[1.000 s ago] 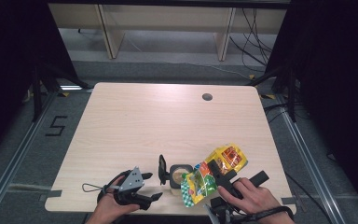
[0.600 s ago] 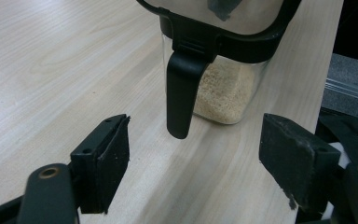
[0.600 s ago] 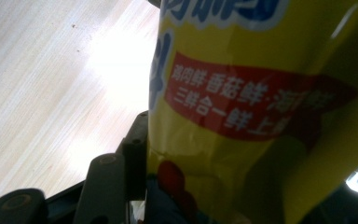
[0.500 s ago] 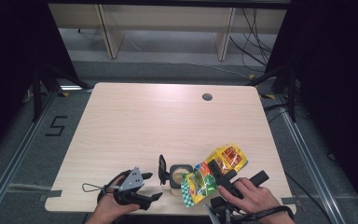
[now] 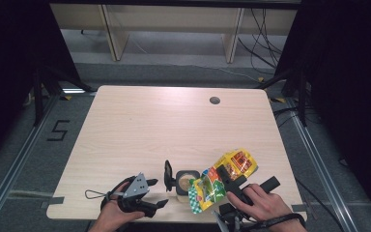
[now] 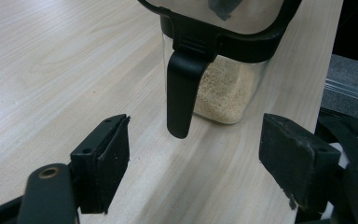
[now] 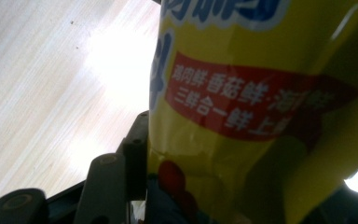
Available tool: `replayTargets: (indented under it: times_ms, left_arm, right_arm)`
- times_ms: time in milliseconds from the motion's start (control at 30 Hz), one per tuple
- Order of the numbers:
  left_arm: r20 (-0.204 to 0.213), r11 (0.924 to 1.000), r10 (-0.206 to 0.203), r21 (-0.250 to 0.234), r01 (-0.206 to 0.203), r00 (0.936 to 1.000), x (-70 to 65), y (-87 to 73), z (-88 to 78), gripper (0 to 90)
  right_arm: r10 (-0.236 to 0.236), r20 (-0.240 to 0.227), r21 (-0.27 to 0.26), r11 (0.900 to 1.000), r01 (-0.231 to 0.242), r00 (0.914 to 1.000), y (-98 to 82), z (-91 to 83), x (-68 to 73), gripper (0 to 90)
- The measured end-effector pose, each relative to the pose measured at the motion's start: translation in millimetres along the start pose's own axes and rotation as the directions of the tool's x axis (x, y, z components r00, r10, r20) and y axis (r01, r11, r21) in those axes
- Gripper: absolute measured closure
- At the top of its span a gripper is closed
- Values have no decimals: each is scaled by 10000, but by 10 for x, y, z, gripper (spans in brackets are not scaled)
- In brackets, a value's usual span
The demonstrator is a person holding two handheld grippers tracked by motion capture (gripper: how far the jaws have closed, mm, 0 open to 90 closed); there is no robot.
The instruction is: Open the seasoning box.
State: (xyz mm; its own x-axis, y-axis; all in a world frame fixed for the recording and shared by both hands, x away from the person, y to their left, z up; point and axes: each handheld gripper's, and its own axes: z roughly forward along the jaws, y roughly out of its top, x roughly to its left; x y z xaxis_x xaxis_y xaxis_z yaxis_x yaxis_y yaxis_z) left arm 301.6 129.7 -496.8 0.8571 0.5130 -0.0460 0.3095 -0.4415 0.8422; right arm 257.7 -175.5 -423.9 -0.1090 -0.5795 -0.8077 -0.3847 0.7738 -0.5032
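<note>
Two grippers: my left gripper wide open, empty; my right gripper clamps the yellow seasoning bag.
Left gripper view: clear container, pale granules inside, hinged lid open.
High view: bag tilted over container, table's near edge.

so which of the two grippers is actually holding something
The right gripper: its jaws clamp the yellow seasoning bag. The left gripper stands open, empty, facing the container's latch.
</note>
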Motion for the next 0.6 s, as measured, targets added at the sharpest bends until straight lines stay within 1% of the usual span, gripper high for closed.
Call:
replayTargets:
  times_ms: [33, 67, 100, 133, 167, 200, 233, 300, 333, 400, 433, 467, 533, 600]
  left_arm:
    - [-5, 10000, 5, -16, -5, 10000, -3, -4, 1, 242]
    - [1, 9998, 63, -170, -63, 10000, -5, -14, 11, 242]
    - [26, 9997, 252, -6, -252, 9997, 5, -6, -2, 242]
    - [47, 9997, 230, 47, -230, 9997, 8, 2, -3, 242]
    - [13, 10000, 38, 42, -38, 10000, 0, 1, -1, 242]
    - [8, 10000, 56, 51, -56, 10000, -1, -1, -3, 242]
    - [-1, 9998, 186, -20, -186, 9998, 2, -6, -2, 242]
    - [-16, 10000, 22, -94, -22, 10000, -5, -7, 4, 242]
    - [4, 10000, 4, -7, -4, 10000, 0, 1, 0, 242]
    - [-6, 10000, 9, -92, -9, 10000, -6, -6, 5, 242]
    - [-1, 9998, 179, -21, -179, 9998, 1, -8, -3, 242]
    - [2, 9998, 209, -10, -209, 9998, 2, -5, -4, 242]
    - [-12, 10000, -6, -35, 6, 10000, -1, 1, 1, 242]
    - [-36, 9999, 107, -38, -108, 9999, 1, -7, -3, 242]
  right_arm:
    - [302, -48, 76, 9995, -302, 9995, 17, -2, 23, 512]
    - [269, -14, 37, 9996, -268, 9996, 23, 3, 25, 512]
    - [279, -21, -23, 9996, -279, 9996, 26, 5, 26, 512]
    - [281, -26, -45, 9996, -281, 9996, 29, 5, 28, 512]
    - [277, -60, -31, 9996, -277, 9996, 29, 5, 31, 512]
    - [289, -23, -18, 9996, -289, 9996, 27, 6, 30, 512]
    - [292, -19, 5, 9996, -292, 9996, 23, 5, 28, 512]
    - [273, -21, 36, 9996, -273, 9996, 18, 0, 24, 512]
    - [249, -77, 41, 9997, -248, 9997, 16, -6, 21, 512]
    - [243, -38, 12, 9997, -243, 9997, 17, -2, 22, 512]
    - [283, -17, 15, 9996, -283, 9996, 21, 1, 25, 512]
    - [280, -30, 19, 9996, -279, 9996, 23, 1, 26, 512]
    - [306, -20, -20, 9995, -306, 9995, 24, -1, 27, 512]
    - [291, -16, -4, 9996, -291, 9996, 22, -1, 26, 512]
